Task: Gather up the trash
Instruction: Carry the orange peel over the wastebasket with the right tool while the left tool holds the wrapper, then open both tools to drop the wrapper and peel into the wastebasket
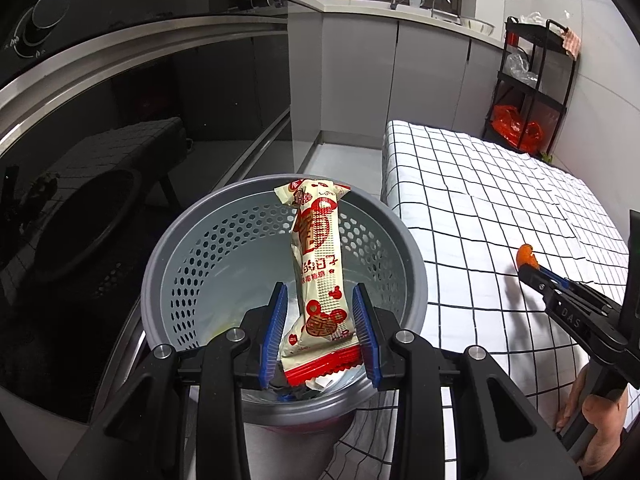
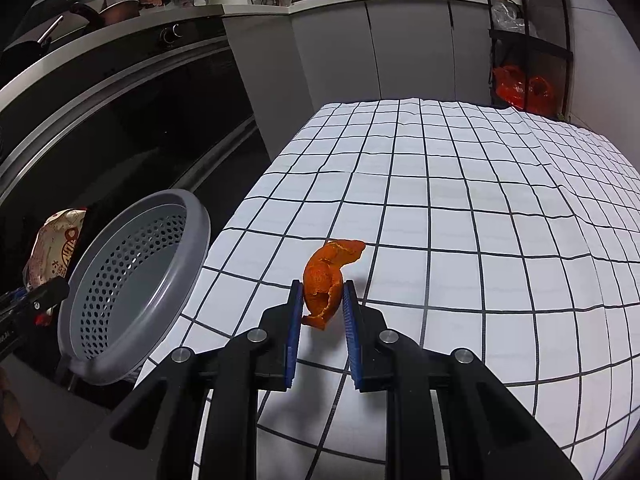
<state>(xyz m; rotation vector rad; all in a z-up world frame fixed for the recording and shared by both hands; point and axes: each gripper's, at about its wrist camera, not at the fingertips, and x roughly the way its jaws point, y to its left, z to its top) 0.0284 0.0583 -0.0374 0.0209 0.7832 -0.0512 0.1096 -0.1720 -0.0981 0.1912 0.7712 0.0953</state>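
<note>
Between right gripper (image 2: 322,300) pads, orange peel (image 2: 326,276)

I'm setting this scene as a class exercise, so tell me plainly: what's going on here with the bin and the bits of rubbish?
A person is clearing trash with two tools. The left hand-held gripper holds a snack wrapper over the grey bin, not yet dropped. The right hand-held gripper is shut on an orange peel above the checked tablecloth, beside the bin.
</note>
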